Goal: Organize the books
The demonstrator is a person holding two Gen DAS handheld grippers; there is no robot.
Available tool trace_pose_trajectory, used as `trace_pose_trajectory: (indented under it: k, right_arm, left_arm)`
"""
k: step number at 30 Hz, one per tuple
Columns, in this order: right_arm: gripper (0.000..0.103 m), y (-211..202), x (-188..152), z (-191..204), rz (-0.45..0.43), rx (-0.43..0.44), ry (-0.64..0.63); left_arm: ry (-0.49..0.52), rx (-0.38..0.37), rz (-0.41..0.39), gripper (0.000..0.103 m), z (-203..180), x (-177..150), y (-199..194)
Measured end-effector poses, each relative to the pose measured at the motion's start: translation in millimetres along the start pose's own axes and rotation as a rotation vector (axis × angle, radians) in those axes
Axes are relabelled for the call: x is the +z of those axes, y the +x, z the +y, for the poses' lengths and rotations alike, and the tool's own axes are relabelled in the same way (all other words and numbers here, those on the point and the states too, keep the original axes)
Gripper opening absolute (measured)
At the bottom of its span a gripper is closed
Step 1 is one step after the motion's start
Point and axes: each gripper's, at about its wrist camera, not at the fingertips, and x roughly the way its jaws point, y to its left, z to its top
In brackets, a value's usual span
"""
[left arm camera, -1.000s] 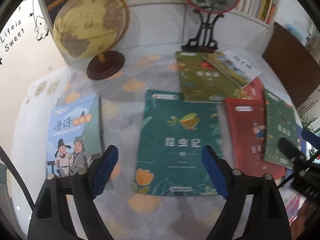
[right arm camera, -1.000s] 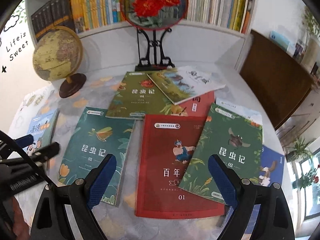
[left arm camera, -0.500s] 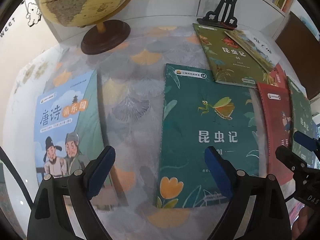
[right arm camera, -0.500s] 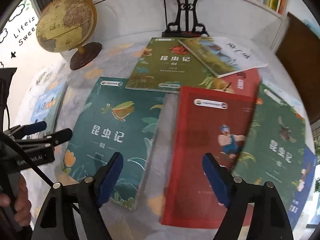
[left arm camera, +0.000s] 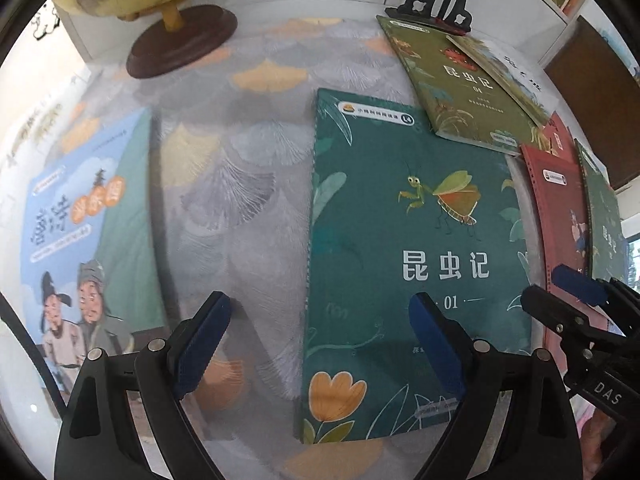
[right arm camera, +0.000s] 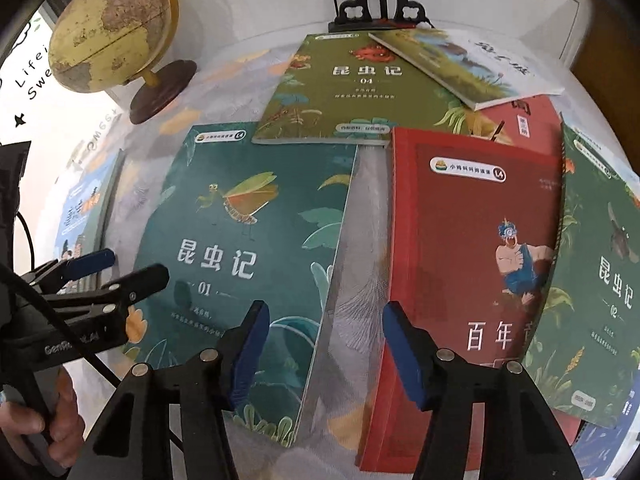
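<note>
Both grippers have dropped low over the teal book point(right arm camera: 248, 264) — right gripper point(right arm camera: 325, 354) narrowing, empty; left gripper point(left arm camera: 320, 344) spread — likely lining up a pickup.

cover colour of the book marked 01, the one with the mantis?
Dark teal green book, with an orange flower at the bottom corner. Left wrist view shows it best.

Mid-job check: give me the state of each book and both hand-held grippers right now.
Teal 01 book: flat, closed, cover up.
Red book: flat, right edge under the green 02 book.
Olive 04 book: flat, corner under a white-covered book.
Blue book: flat, apart.
Left hand-held gripper: open, empty.
Right hand-held gripper: jaws just closing, nothing gripped.
</note>
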Motion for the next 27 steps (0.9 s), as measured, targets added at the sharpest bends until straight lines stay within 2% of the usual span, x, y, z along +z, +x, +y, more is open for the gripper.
trace_pose_trajectory:
  k: [5, 7, 14, 17, 21, 24, 27]
  right_arm:
    - [0.057, 3, 3, 7, -0.009, -0.034, -0.037]
    - [0.044, 7, 2, 10, 0.020, 0.004, -0.038]
    - [0.044, 16, 1, 9, 0.036, 0.038, -0.002]
    - [0.043, 18, 3, 12, 0.055, 0.080, -0.030]
    - [0.044, 18, 0, 10, 0.067, 0.161, -0.063]
    - [0.045, 14, -9, 13, 0.076, 0.200, -0.097]
    - [0.046, 12, -20, 20, 0.083, 0.190, -0.158]
  left_arm:
    - [0.027, -0.002, -0.006, 0.094, -5, -4, 4]
    - [0.047, 0.002, -0.011, 0.095, -9, -6, 5]
    - [0.081, -0.016, -0.014, 0.100, -15, -9, 7]
    - [0.100, -0.050, -0.020, 0.100, -18, -12, 4]
    - [0.121, -0.160, -0.035, 0.100, -21, -25, -5]
    - [0.130, -0.167, -0.034, 0.100, -19, -38, -11]
    - [0.156, -0.197, -0.016, 0.100, -19, -53, -15]
